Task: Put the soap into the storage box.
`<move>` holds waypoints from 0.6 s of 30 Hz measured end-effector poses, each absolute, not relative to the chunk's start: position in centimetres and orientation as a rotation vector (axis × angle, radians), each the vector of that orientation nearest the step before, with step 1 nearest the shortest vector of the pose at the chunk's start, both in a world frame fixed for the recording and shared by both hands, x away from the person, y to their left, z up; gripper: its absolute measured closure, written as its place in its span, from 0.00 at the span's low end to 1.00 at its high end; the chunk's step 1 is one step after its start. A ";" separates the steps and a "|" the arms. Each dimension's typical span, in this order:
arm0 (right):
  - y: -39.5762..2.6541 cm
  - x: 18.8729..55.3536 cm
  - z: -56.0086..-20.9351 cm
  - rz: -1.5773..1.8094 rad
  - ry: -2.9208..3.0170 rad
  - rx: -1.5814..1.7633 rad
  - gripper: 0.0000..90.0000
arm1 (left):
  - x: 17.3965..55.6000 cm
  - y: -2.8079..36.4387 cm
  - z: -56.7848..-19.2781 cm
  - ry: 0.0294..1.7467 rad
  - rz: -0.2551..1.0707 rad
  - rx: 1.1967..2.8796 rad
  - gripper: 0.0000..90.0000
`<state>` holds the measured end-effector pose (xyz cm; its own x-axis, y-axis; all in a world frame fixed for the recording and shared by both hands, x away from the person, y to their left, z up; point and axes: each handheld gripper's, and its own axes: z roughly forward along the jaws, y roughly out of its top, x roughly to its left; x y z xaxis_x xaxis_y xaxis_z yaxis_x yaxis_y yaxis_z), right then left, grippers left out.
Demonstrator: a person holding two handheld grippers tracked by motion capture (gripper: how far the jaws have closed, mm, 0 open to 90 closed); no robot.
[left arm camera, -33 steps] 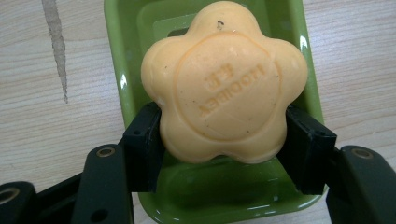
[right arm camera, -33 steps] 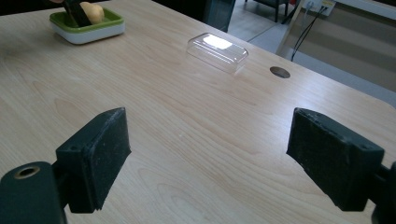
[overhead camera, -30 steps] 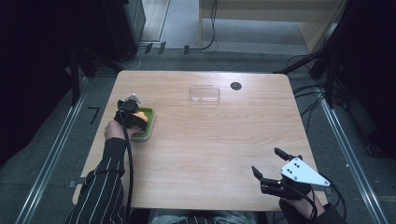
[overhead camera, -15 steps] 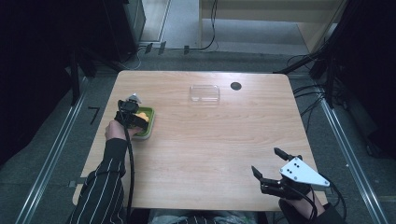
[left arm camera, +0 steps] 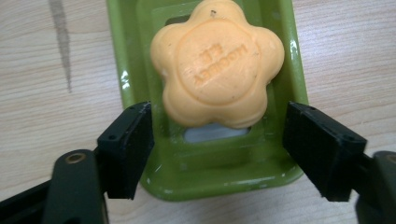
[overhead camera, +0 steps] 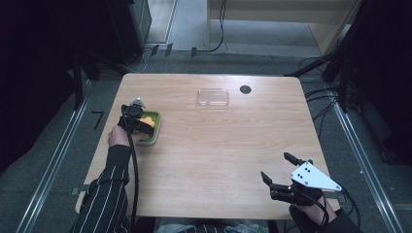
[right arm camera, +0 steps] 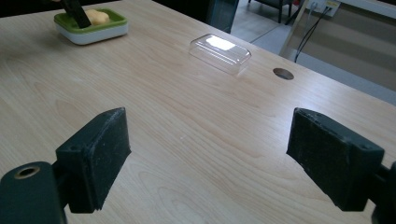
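- left gripper (left arm camera: 217, 144) over green soap dish (overhead camera: 151, 131) at 9 o'clock on the wooden surface (overhead camera: 218, 160); jaws open, flanking the dish's near end, touching nothing.
- orange flower-shaped soap (left arm camera: 217, 63) lying in the dish.
- right gripper (overhead camera: 279, 170) at 5 o'clock, jaws wide, empty.
- clear plastic lid (overhead camera: 213, 96) at 12 o'clock, beside a round hole (overhead camera: 245, 89).

An orange flower-shaped soap (left arm camera: 217, 63) sits in a green dish (left arm camera: 280, 161) on the pale wood-grain table (overhead camera: 218, 160); beside the dish, the sleeve (overhead camera: 104, 194) is black with white pinstripes.
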<state>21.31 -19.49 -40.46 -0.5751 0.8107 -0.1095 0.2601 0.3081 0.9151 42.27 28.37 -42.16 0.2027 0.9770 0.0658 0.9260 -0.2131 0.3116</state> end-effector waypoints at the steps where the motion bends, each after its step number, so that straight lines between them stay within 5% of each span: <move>1: -19.5 21.3 -40.4 1.248 2.007 0.941 0.15 | 42.1 28.4 -42.0 1.825 0.374 2.270 0.23; 18: -19.4 20.9 -40.3 1.240 2.000 0.944 0.15 | 40.0 28.4 -40.6 1.770 0.358 2.269 0.15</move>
<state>20.90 -19.42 -40.33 -0.5693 0.8136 -0.1178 0.2562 0.3117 0.9150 40.00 28.43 -40.55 0.2359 0.9708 0.0444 0.9116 -0.2369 0.3360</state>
